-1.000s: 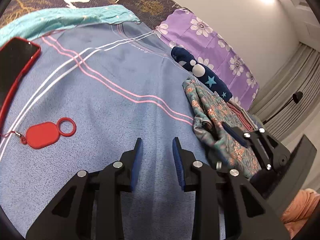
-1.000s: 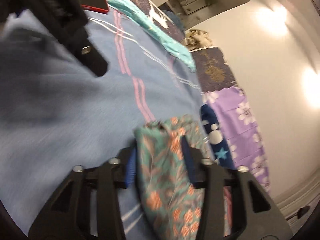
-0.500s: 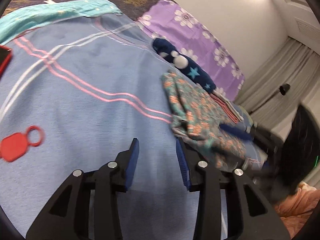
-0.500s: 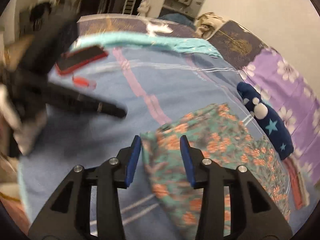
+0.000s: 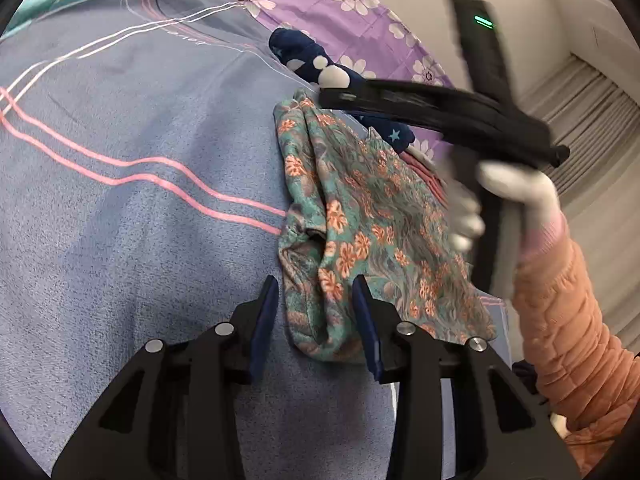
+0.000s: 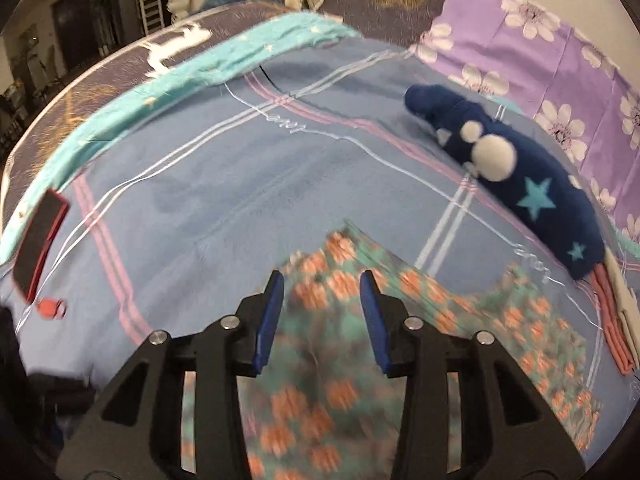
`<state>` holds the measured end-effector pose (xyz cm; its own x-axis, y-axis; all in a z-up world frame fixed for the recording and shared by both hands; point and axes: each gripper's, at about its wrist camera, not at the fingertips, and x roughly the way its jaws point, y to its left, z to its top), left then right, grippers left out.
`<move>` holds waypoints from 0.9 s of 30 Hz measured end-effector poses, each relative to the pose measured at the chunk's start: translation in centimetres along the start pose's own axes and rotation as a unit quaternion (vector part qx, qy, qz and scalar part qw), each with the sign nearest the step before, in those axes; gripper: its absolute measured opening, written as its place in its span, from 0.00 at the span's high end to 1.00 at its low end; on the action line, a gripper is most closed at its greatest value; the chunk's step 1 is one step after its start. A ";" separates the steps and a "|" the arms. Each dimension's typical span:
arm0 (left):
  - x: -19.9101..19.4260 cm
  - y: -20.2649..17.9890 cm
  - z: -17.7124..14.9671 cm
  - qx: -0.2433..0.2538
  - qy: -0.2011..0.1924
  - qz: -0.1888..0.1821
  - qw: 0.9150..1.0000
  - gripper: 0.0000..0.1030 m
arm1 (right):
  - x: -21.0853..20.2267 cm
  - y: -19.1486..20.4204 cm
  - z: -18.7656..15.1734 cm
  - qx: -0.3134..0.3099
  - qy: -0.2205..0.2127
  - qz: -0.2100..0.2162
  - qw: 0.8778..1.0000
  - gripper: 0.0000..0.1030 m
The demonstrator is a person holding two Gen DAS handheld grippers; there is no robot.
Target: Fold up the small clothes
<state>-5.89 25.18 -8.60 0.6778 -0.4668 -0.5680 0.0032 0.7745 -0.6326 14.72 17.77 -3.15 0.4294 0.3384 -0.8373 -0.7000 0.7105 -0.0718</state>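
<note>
Left gripper [image 5: 316, 312] now moved right onto near edge of floral cloth [image 5: 360, 208], jaws released; right gripper [image 6: 322, 312] lifted, released. Grasp likely next.

Both grippers (left [image 5: 316, 316], right [image 6: 322, 312]) agape.

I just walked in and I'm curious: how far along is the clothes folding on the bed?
Early, by the look of it. The teal garment with orange flowers lies bunched on the blue striped blanket, not folded flat. Both the left gripper and right gripper are open around its edges, gripping nothing. The navy star-patterned fleece item lies untouched beyond.
</note>
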 end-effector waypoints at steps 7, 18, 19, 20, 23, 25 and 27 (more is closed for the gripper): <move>0.1 -0.6 -0.4 0.006 -0.009 0.033 0.999 0.95 | 3.3 -0.2 1.8 0.052 0.010 0.004 0.999 0.96; -0.8 -1.7 -2.0 0.048 -0.010 0.086 0.995 0.89 | -2.6 -2.9 -0.8 0.056 -0.101 0.032 0.993 0.61; -1.0 -1.7 -2.1 0.048 -0.014 0.085 0.995 0.88 | -4.1 -3.2 -1.6 0.048 -0.122 0.022 0.991 0.53; -1.3 -1.9 -2.2 0.051 -0.016 0.087 0.995 0.87 | -5.6 -3.5 -2.6 0.041 -0.140 0.003 0.989 0.38; -2.1 -2.4 -2.8 0.062 -0.024 0.093 0.993 0.77 | -9.4 -3.9 -6.9 0.035 -0.167 -0.044 0.984 0.27; -2.9 -2.3 -2.9 0.062 -0.034 0.095 0.993 0.71 | -10.6 -4.1 -9.9 0.042 -0.153 -0.029 0.987 0.27; -3.2 -2.0 -2.2 0.054 -0.046 0.103 0.992 0.65 | -11.1 -2.7 -13.0 0.024 -0.132 -0.014 0.991 0.52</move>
<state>-9.65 24.19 -6.63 0.7359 -0.2571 -0.6263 -0.0666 0.8931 -0.4448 4.40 4.06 -0.72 0.5877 0.4633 -0.6633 -0.6607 0.7480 -0.0630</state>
